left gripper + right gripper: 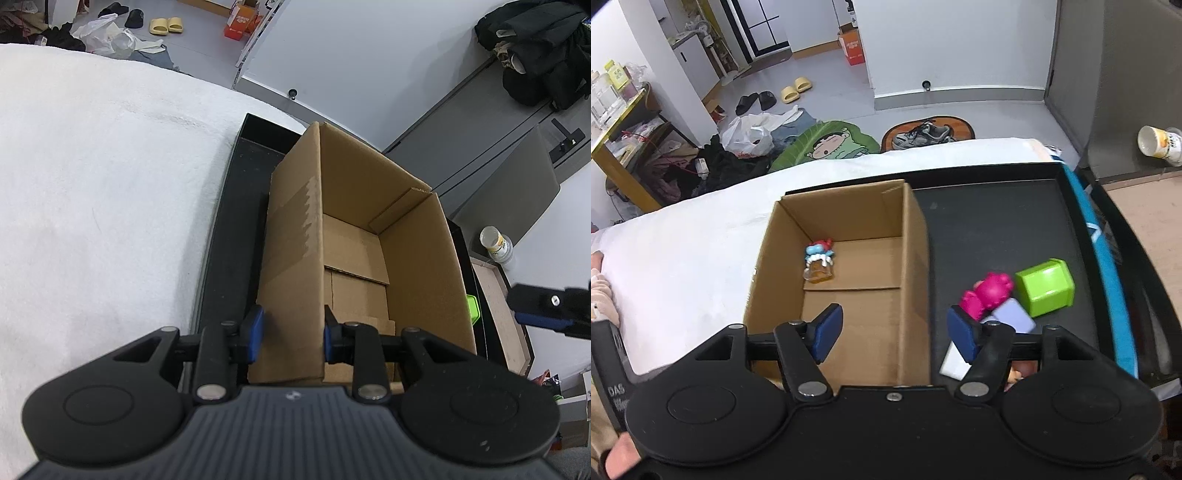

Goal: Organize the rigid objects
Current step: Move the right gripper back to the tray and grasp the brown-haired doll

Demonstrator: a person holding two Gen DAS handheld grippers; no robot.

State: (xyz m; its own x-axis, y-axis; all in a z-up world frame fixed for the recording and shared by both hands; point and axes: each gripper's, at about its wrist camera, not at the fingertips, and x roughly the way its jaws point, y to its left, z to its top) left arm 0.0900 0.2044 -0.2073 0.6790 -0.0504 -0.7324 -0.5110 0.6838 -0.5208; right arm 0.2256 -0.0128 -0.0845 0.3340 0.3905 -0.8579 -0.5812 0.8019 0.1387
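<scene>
An open cardboard box (912, 236) stands on a black tray (997, 221). A small glass bottle with a blue and red figure top (819, 262) lies inside the box. On the tray right of the box lie a green block (1045, 288), a pink toy (988, 293), a lilac block (1015, 317) and a white piece (955, 363). My right gripper (894, 332) is open and empty, above the box's right wall. My left gripper (293, 330) straddles the box's left wall (291, 258), its pads (255, 328) close to the cardboard. The right gripper also shows at the right edge of the left wrist view (546, 310).
The tray (229, 240) lies on a white towel-covered surface (92, 203). A jar (496, 245) stands on the floor beyond a wooden frame (498, 317). A tipped cup (1160, 144), shoes (923, 134) and clutter lie on the floor beyond.
</scene>
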